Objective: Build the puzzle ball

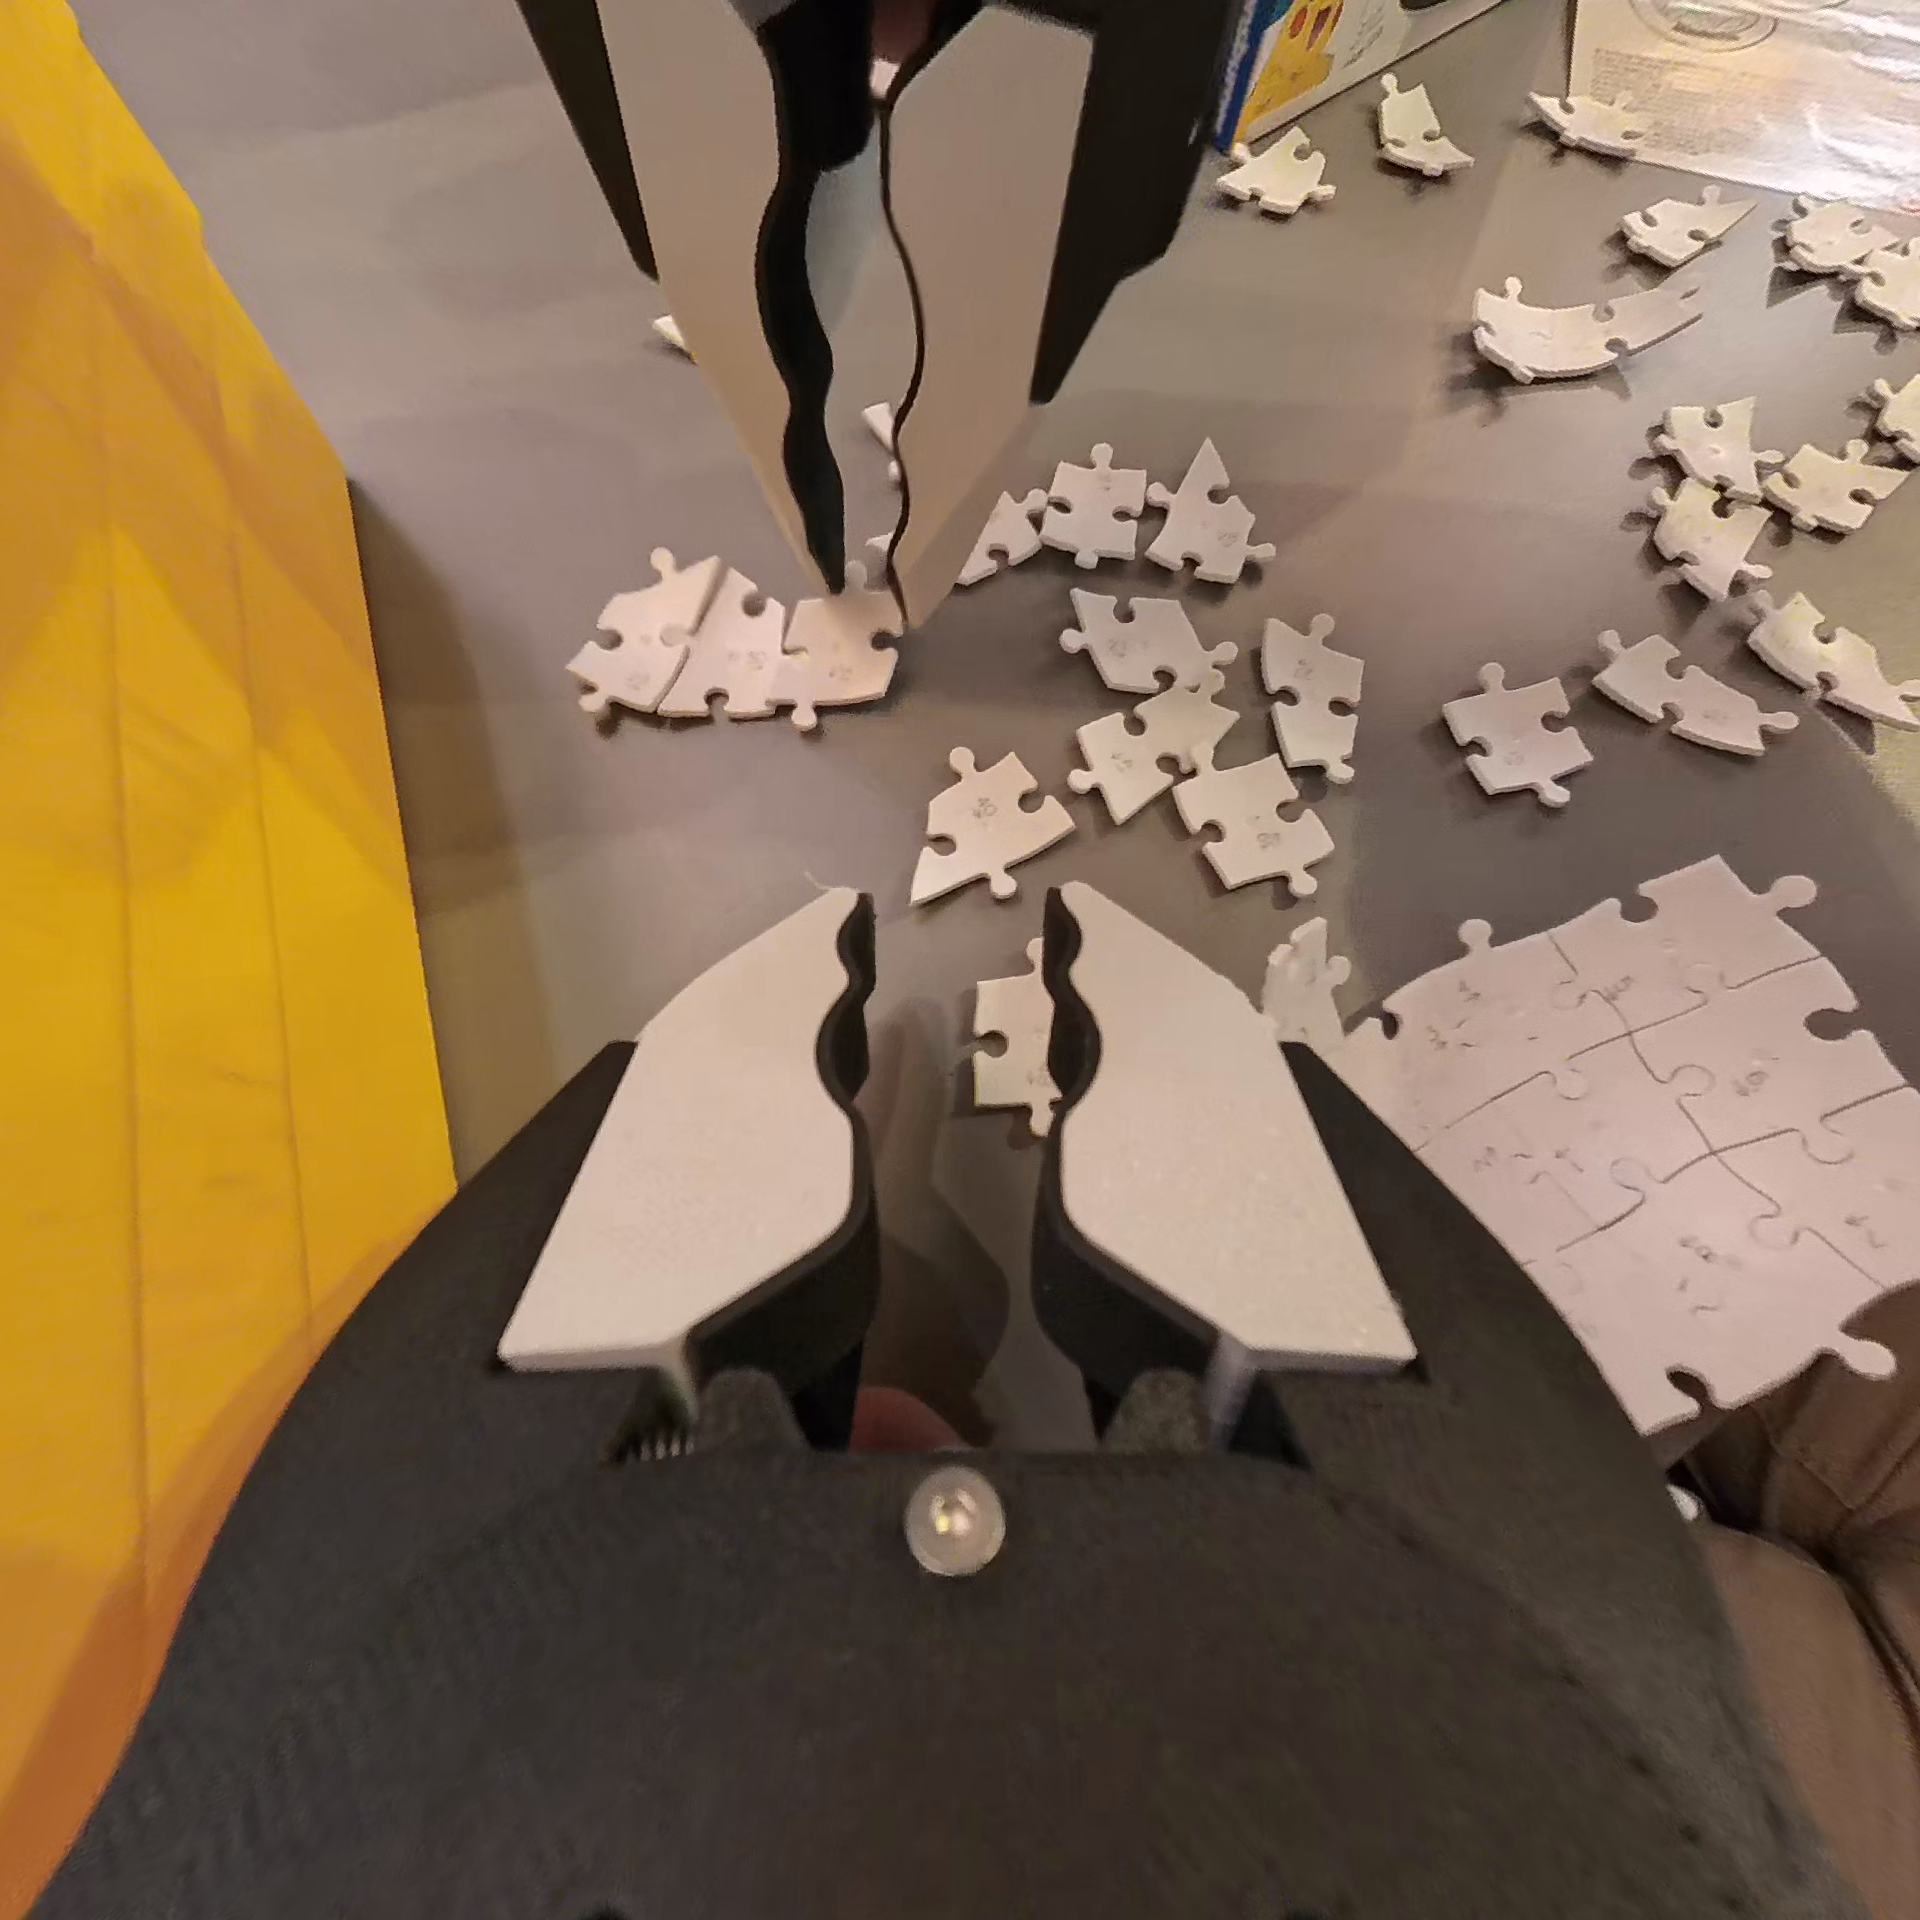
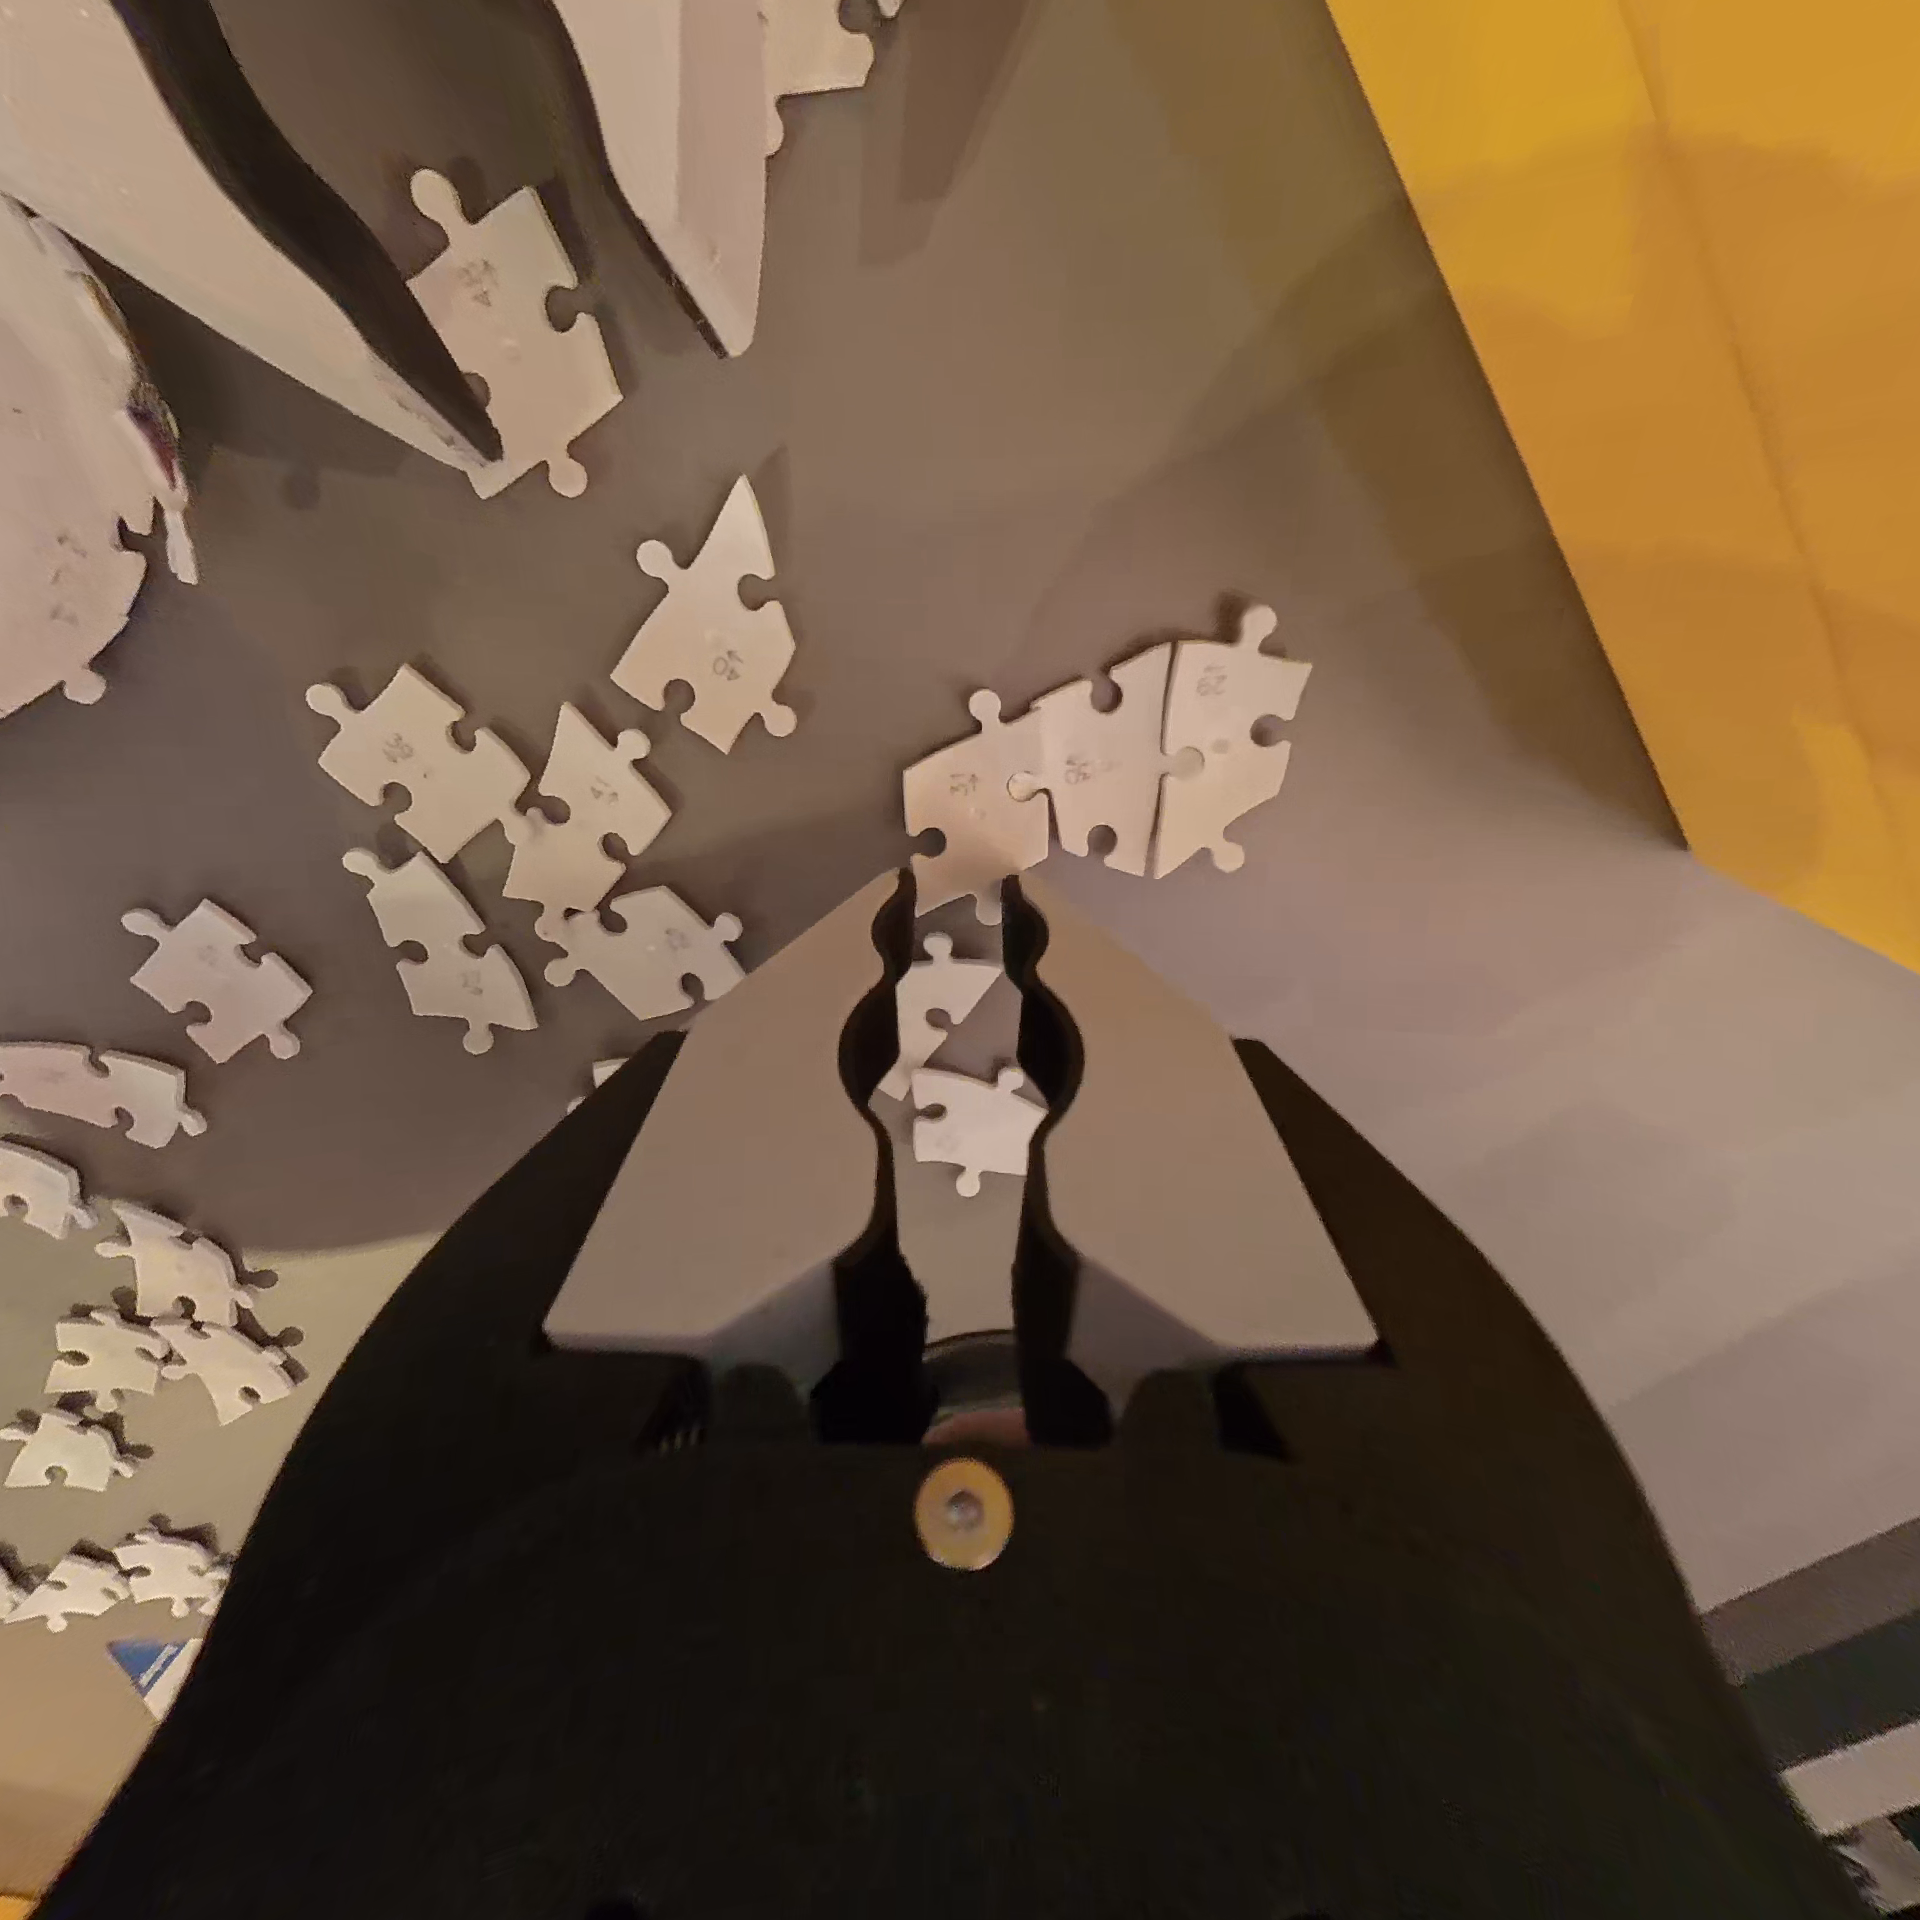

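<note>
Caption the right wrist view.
Right claw, slightly open, tips at a joined strip of three white puzzle pieces on the grey table.

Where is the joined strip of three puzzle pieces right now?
The three-piece strip lies on the grey table near the yellow surface, with the right gripper at its end piece, left of the loose pieces.

Dim warm light, soft shadows under the puzzle pieces [image 1: 1252, 821], glare on the far table [image 1: 1766, 114], wide-angle bending and blur at edges.
</note>
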Action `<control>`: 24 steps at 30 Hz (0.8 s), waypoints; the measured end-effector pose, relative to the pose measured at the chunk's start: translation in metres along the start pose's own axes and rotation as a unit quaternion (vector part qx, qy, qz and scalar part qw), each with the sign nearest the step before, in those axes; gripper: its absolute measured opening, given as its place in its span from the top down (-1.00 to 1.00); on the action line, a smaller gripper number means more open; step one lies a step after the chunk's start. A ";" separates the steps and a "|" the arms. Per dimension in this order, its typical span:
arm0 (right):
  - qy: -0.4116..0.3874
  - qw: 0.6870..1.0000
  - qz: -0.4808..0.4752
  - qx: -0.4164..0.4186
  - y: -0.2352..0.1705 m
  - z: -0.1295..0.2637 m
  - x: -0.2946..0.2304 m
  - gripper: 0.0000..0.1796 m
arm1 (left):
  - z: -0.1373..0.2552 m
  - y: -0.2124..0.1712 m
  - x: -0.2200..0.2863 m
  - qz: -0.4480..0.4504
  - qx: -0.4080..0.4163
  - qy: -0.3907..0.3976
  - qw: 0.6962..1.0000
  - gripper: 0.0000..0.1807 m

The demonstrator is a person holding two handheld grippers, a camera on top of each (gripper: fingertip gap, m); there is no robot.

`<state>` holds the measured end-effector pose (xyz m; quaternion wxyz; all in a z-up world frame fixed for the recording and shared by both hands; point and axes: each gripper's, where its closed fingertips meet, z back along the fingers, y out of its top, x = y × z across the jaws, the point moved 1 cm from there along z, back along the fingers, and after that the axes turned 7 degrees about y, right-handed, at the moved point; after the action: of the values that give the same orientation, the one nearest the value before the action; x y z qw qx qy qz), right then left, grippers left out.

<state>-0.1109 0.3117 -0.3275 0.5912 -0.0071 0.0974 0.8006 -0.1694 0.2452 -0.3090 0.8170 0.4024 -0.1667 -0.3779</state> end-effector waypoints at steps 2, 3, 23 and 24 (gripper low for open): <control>0.004 1.000 0.001 0.000 0.000 -0.001 0.000 0.84 | 0.000 0.000 -0.001 0.001 0.000 0.001 1.000 0.66; 0.003 1.000 0.002 -0.001 0.000 -0.002 0.000 0.84 | 0.000 0.000 -0.001 0.001 0.001 0.001 1.000 0.66; -0.075 0.993 -0.034 0.082 0.013 0.000 0.013 1.00 | 0.001 0.000 0.001 -0.002 0.001 0.000 1.000 0.66; -0.079 0.993 -0.039 0.081 0.012 -0.002 0.015 1.00 | 0.001 0.000 0.001 -0.002 0.001 0.000 1.000 0.66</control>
<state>-0.1272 0.3220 -0.3291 0.6261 0.1005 0.1151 0.7646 -0.1693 0.2445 -0.3081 0.8158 0.4035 -0.1664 -0.3794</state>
